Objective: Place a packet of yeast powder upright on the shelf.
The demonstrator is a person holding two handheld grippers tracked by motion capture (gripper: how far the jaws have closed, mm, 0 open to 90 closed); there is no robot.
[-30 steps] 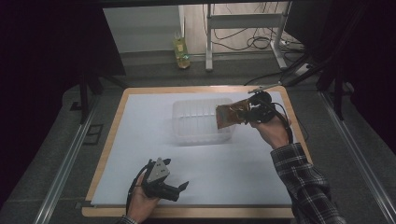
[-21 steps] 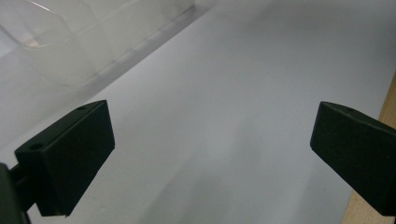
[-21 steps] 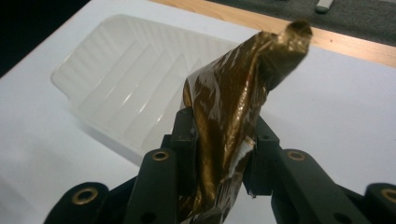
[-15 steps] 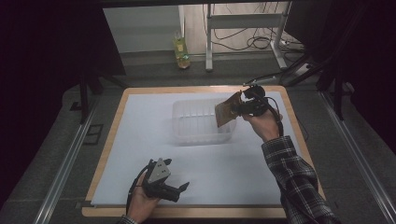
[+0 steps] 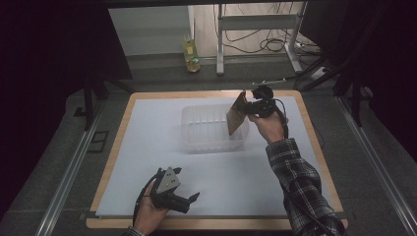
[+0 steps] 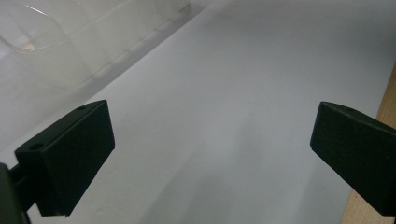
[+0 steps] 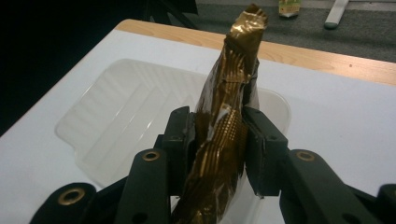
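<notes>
Now right tool holds gold packet over tub's right rim

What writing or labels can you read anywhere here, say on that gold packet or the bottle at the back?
None can be read.
Gold packet in the right hand-held gripper: crinkled foil, no legible print.
Bottle on the floor beyond the table: it has a label, too small and blurred to read.
Clear plastic tray: ribbed, no lettering visible.
White sheet on the table: blank.
</notes>
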